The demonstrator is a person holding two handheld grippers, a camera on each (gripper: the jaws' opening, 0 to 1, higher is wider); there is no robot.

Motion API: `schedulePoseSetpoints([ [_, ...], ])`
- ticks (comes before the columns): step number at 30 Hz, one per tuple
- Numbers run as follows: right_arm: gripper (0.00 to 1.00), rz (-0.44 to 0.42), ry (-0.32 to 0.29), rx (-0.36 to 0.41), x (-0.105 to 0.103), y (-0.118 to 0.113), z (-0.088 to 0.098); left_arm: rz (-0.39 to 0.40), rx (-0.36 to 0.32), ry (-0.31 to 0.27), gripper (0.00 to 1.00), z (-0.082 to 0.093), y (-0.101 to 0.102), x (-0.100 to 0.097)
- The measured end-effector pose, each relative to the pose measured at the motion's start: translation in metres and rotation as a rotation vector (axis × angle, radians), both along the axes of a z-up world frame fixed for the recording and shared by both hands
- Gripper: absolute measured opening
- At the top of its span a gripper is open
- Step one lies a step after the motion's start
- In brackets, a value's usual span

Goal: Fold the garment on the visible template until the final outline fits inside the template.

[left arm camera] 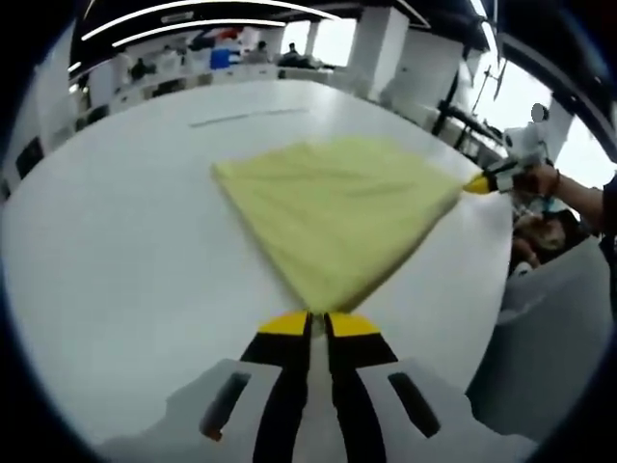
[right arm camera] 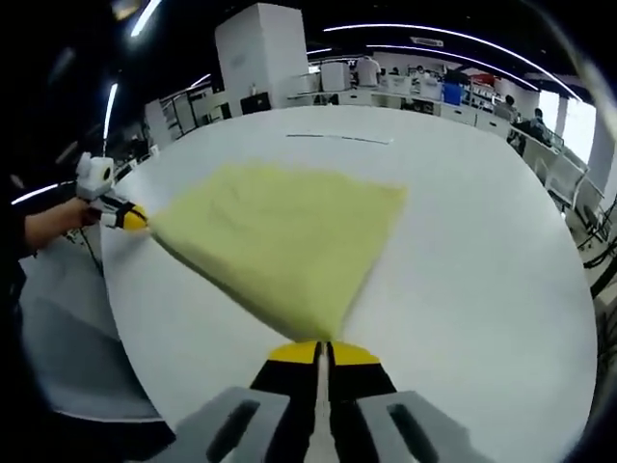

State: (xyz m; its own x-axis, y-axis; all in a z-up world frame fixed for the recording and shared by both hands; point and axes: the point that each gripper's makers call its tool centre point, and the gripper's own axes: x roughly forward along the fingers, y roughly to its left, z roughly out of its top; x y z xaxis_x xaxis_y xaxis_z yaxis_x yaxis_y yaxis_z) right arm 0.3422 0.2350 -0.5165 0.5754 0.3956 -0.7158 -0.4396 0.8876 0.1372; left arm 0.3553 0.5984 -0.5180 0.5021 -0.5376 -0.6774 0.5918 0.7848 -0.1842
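**A:** Where is the garment sitting?

**B:** The yellow garment [left arm camera: 337, 217] lies spread on the white table [left arm camera: 125, 251], stretched between the two grippers. In the left gripper view it runs from the near corner at the jaws out to a far corner on the right; its left corner points toward the open middle of the table.

**A:** And the grippers?

**B:** The left gripper [left arm camera: 319, 323] has its yellow-tipped jaws drawn together on the near corner of the cloth. The right gripper [right arm camera: 321, 352] does likewise in its own view, jaws pressed together on the corner nearest it. Each one also appears in the other's view, at the opposite corner: the right gripper [left arm camera: 479, 183] at the table's right edge, held by a hand [left arm camera: 542, 178], and the left gripper [right arm camera: 130, 218] at the table's left edge.

**A:** How do the edges look?

**B:** The edge between the two held corners runs fairly straight and lies close to the table's near rim. The far edges are softer, blurred in both views.

**A:** Room to move?

**B:** Plenty of bare table [right arm camera: 482, 251] beyond the cloth. A thin dark line [right arm camera: 337, 139] is marked on the far part, well apart from the garment. I cannot make out a full template outline.
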Motion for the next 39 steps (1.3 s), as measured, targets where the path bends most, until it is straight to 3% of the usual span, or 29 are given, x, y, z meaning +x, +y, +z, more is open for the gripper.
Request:
schedulePoseSetpoints([
  [2, 0.14, -0.01, -0.018, 0.023, 0.001, 0.004, 0.009, 0.005, 0.001, -0.014, 0.22, 0.005, 0.0, 0.0],
  [5, 0.27, -0.006, -0.044, 0.025, 0.002, 0.009, 0.021, 0.016, -0.049, -0.017, 0.33, 0.015, -0.005, -0.002],
  [15, 0.7, 0.035, -0.107, 0.062, 0.003, 0.037, 0.057, 0.041, -0.107, -0.073, 0.6, 0.047, -0.012, -0.006],
  [22, 0.85, 0.041, -0.121, 0.085, -0.006, 0.05, 0.071, 0.064, -0.133, -0.105, 0.7, 0.07, -0.012, -0.013],
  [26, 0.93, 0.03, -0.13, 0.086, -0.01, 0.053, 0.077, 0.082, -0.159, -0.142, 0.86, 0.083, -0.013, -0.016],
  [29, 0.99, 0.031, -0.142, 0.083, -0.013, 0.055, 0.083, 0.08, -0.148, -0.143, 0.9, 0.086, -0.013, -0.022],
  [35, 0.99, 0.042, -0.155, 0.102, -0.021, 0.065, 0.093, 0.099, -0.164, -0.139, 0.98, 0.087, -0.016, -0.032],
  [39, 0.99, 0.052, -0.162, 0.085, -0.027, 0.069, 0.096, 0.087, -0.136, -0.134, 0.99, 0.086, -0.019, -0.038],
])
